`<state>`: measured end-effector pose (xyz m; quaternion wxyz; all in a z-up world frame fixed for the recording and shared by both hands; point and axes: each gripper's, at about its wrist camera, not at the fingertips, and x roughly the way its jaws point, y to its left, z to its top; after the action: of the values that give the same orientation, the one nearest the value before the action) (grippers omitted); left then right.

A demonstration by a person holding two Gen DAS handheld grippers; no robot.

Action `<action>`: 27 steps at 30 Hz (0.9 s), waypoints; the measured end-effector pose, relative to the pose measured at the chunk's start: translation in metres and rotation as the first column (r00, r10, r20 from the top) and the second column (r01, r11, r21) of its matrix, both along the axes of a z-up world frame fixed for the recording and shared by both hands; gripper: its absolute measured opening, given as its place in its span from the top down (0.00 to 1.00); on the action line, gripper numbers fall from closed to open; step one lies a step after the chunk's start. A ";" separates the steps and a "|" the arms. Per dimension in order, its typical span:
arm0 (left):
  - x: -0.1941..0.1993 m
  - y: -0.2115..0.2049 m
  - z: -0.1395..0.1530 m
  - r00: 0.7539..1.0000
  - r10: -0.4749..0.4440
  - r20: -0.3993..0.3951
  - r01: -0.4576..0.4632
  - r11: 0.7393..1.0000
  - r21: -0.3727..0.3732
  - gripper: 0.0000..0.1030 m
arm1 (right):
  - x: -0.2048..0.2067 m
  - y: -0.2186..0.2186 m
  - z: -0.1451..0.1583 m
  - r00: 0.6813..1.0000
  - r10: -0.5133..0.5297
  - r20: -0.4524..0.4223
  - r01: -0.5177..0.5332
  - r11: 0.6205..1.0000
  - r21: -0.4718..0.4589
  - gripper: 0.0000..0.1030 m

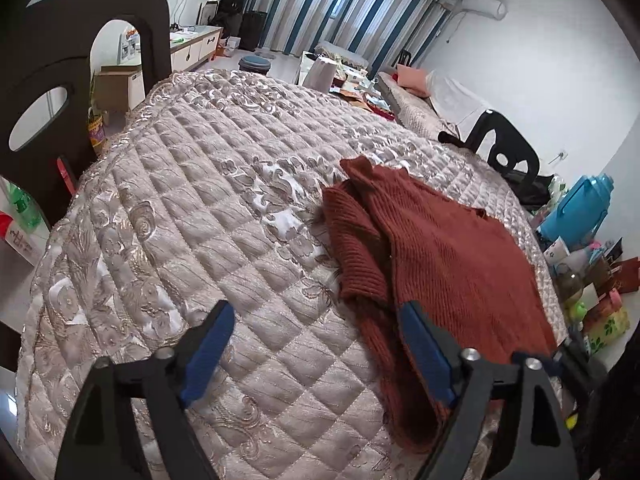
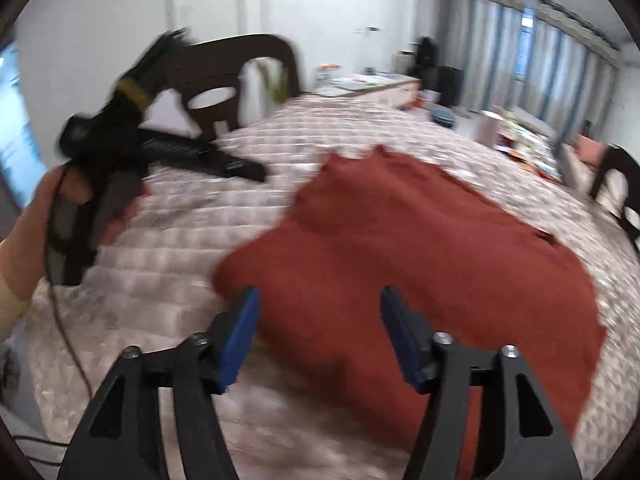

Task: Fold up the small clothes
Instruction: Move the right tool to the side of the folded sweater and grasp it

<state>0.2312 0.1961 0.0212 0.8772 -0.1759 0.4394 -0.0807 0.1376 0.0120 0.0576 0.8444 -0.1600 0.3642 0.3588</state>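
Rust-red knit sweater (image 1: 448, 248) spread flat on the quilted beige cover (image 1: 192, 216), right of centre in the left wrist view, one sleeve folded over along its left edge. Left gripper (image 1: 316, 350) at lower centre of that view, low over the cover, jaws wide apart and holding nothing; right blue pad (image 1: 424, 352) over the sweater's near left edge, contact impossible to judge; left pad over bare quilting. Right gripper (image 2: 316, 336) at lower centre of its blurred view, above the sweater's (image 2: 400, 248) near edge, jaws wide, empty. Left hand (image 2: 36, 220) wrapped round its gripper handle at left edge of the right wrist view. Dark chair (image 1: 60, 80) at upper left; blue thermos (image 1: 580, 212) at right.
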 end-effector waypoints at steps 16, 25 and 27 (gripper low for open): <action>0.009 -0.001 -0.001 1.000 -0.029 -0.013 0.028 1.000 -0.013 0.13 | -0.018 0.064 -0.039 0.995 0.058 0.081 -0.040 0.977 -0.212 0.36; 0.024 -0.005 -0.012 0.999 -0.022 -0.046 0.021 1.000 -0.022 0.11 | -0.027 0.070 -0.044 0.977 0.040 0.211 0.024 0.956 -0.291 0.36; 0.026 -0.009 -0.013 0.998 -0.031 -0.047 0.029 0.999 -0.032 0.11 | -0.025 0.069 -0.044 0.975 0.019 0.221 0.046 0.958 -0.284 0.37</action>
<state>0.2574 0.1876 0.0086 0.8625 -0.1846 0.4613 -0.0965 0.1124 0.0812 0.0136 0.8499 -0.3175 0.3171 0.2761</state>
